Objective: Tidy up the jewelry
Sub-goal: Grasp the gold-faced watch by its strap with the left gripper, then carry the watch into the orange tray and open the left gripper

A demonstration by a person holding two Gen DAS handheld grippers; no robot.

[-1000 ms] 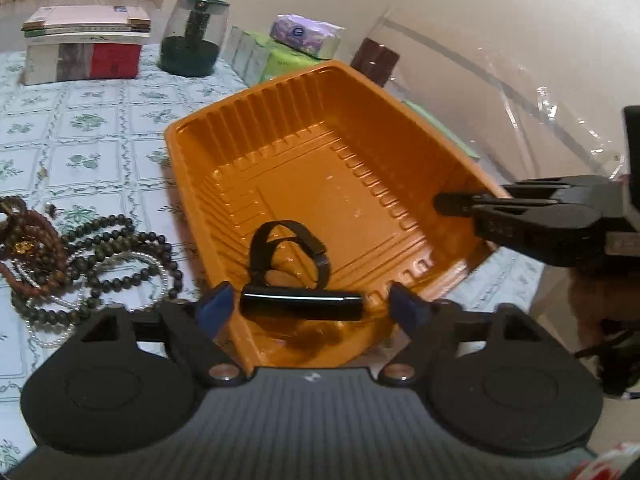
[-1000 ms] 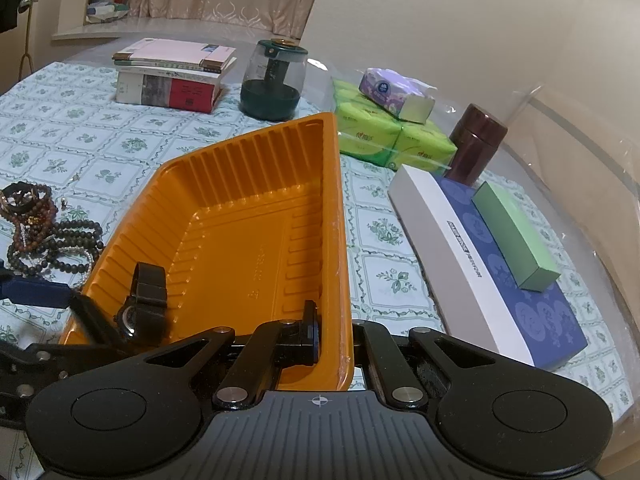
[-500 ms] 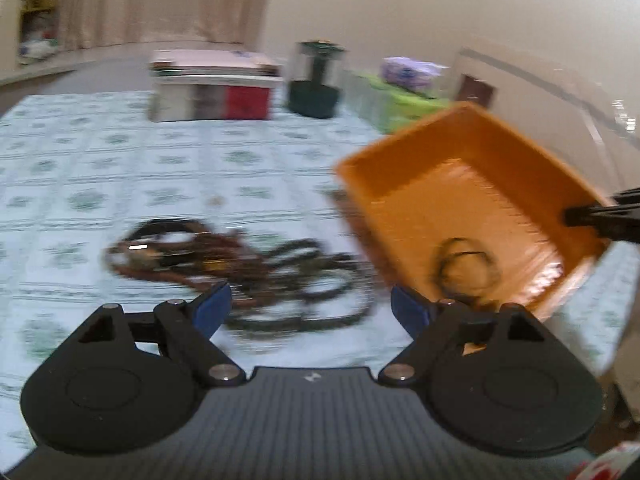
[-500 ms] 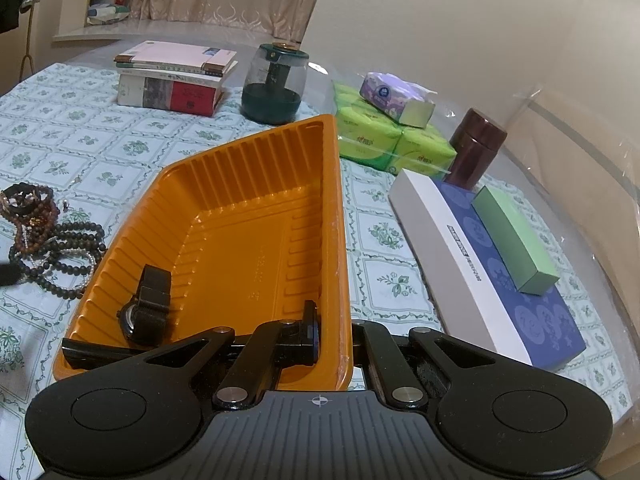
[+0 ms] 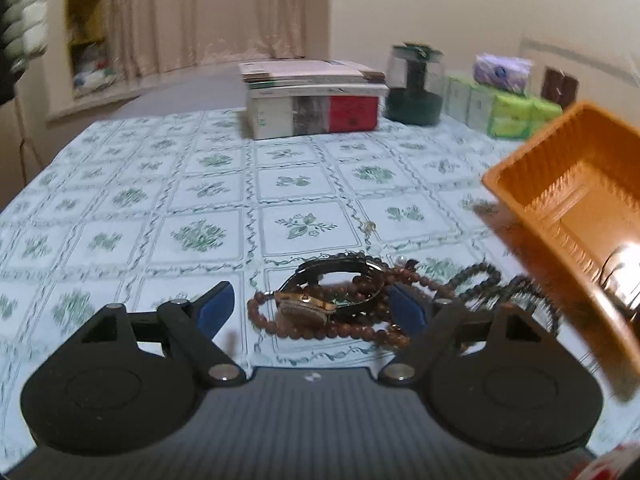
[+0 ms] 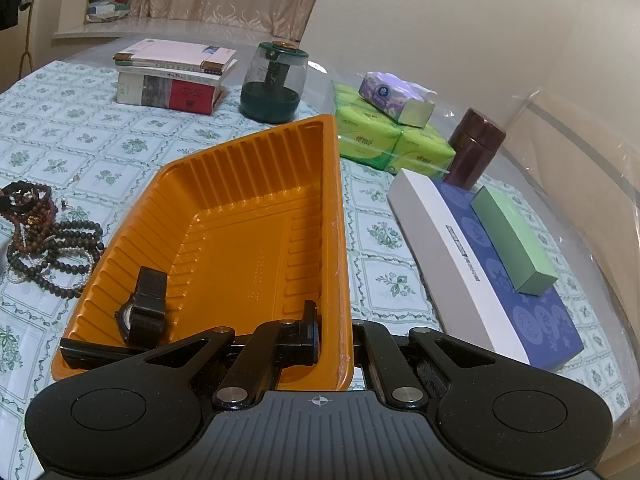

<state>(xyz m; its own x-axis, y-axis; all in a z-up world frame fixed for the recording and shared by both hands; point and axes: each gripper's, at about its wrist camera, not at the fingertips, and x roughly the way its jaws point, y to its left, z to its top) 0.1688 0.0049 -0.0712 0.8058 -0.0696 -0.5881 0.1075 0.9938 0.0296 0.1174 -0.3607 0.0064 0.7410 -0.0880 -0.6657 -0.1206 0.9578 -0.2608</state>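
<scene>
Left gripper (image 5: pixel 308 306) hangs wide open over the tangle near the table's front edge, a gold-faced watch (image 5: pixel 308 304) lying on the brown beads (image 5: pixel 352 330) right between its blue pads. Right gripper (image 6: pixel 336 344) is pinched tight on the orange tray (image 6: pixel 256 184) at its near rim, a black watch (image 6: pixel 146 308) already in its near-left corner. Best to drop straight down and close across the watch case alone, so the bead strands don't drag along

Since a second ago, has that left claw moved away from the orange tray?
Yes. The left gripper has swung left: the orange tray, which filled its view, now sits at the right edge, and its open fingers frame the gold watch on the beads.
</scene>
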